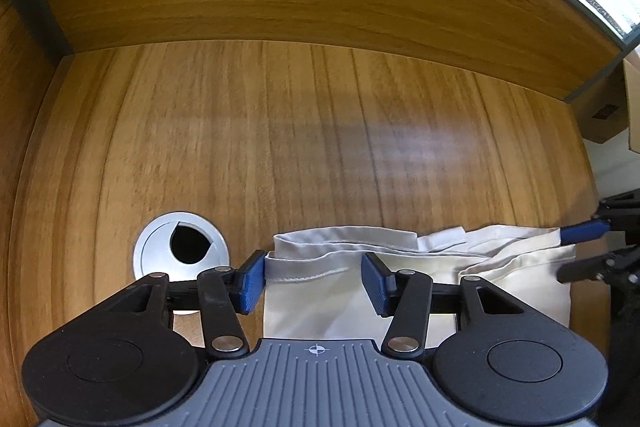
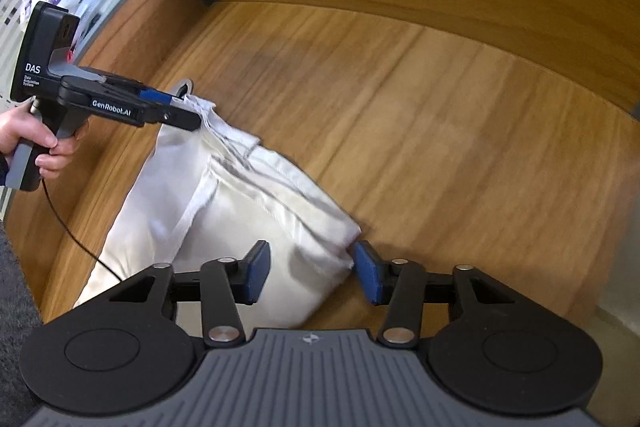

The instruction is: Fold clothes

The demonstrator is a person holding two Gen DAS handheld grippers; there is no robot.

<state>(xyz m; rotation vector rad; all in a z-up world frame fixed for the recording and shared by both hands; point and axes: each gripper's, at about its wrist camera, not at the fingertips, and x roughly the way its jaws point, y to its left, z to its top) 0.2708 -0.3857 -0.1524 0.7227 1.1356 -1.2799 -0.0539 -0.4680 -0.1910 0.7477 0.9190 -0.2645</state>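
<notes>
A: In the left wrist view, what is being done?

B: The white cloth (image 1: 320,291) is lying on the tabletop (image 1: 320,127). Its hemmed corner is being straddled by the left tongs (image 1: 314,281), half open, nothing pinched yet.

A: And the right wrist view?

B: The other corner (image 2: 344,247) is being framed by the right tongs (image 2: 312,271), also half open. A fold is probably being started; next, both corners must be pinched.

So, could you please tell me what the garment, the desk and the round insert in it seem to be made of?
Garment: off-white woven fabric, probably cotton; matte, creased, stitched hem. Desk: wood-look surface, likely laminate or veneer; streaky grain, faint sheen. Round insert: silvery, either brushed metal or metallic-finish plastic.
</notes>
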